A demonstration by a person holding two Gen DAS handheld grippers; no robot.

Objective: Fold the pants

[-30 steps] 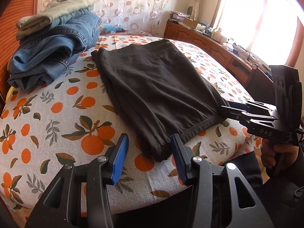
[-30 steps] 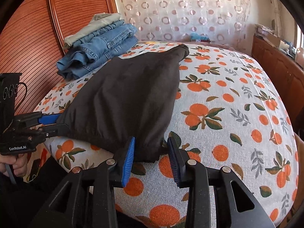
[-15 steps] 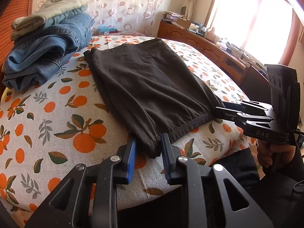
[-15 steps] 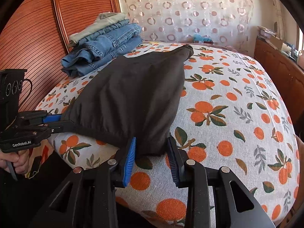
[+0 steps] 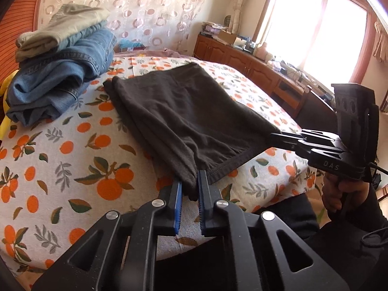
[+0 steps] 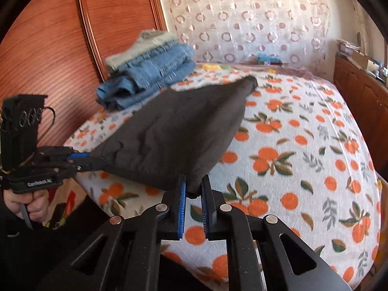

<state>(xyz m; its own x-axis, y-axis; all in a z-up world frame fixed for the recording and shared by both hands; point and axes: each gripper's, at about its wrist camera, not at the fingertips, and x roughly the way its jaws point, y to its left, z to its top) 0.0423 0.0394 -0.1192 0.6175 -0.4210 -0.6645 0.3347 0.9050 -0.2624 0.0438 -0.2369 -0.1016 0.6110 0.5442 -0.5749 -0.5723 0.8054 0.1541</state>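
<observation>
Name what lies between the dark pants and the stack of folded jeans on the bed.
Only bare orange-print bedsheet separates the dark pants from the jeans stack, clearest in the left wrist view.

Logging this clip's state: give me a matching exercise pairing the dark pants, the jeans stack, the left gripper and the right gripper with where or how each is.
Things:
1. dark pants
2. jeans stack
3. left gripper
4. right gripper

States:
A. folded pile by the wooden headboard
B. shut on the pants' near corner on the jeans side
C. near edge raised off the orange-print bedspread
D. shut on the pants' near corner on the window side

Pairs: 1-C, 2-A, 3-B, 4-D
</observation>
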